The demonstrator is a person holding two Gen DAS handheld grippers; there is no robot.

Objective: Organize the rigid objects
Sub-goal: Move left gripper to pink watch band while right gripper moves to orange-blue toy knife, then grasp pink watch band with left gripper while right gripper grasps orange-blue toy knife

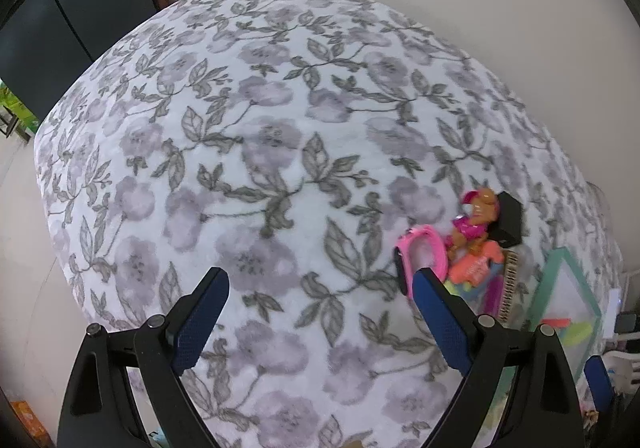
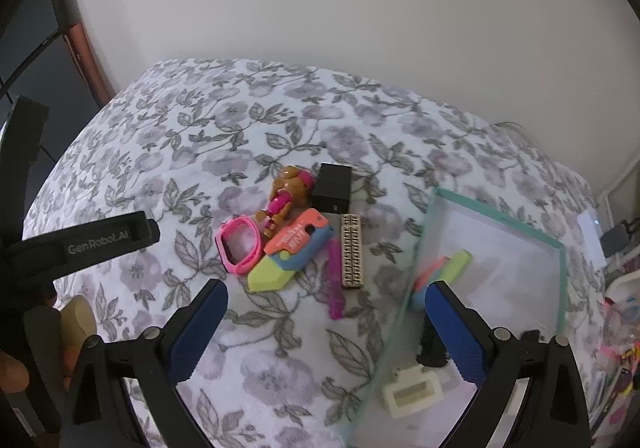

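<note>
A bed with a soft white cover printed with grey leaves and purple flowers [image 2: 168,152] holds a little pile of hard toys near its middle. In the pile are a brown toy dog in a pink hat and vest [image 2: 286,194], a small black box [image 2: 333,187], a pink plastic ring like a watch band [image 2: 239,246], an orange, blue and yellow-green toy shaped like a fat knife [image 2: 290,252], a thin purple comb [image 2: 335,288] and a flat brown bar with a square pattern [image 2: 352,250]. They lie close together, some touching. To the right of the pile sits a clear bin with a green rim [image 2: 500,218], probably the place for tidy things. A second orange and yellow-green toy [image 2: 444,268] and a white plastic piece [image 2: 412,394] already lie inside it. The right gripper [image 2: 326,296] hangs above the near side of the pile, spread wide and holding nothing, so it looks ready to pick a toy. The left gripper [image 1: 320,284] is also spread wide and empty, out over bare cover to the left of the pile. White letters on a black strap [image 2: 80,240] at the left read "GenRobot.AI". The orange toy has writing too, but it is too blurry to read.
</note>
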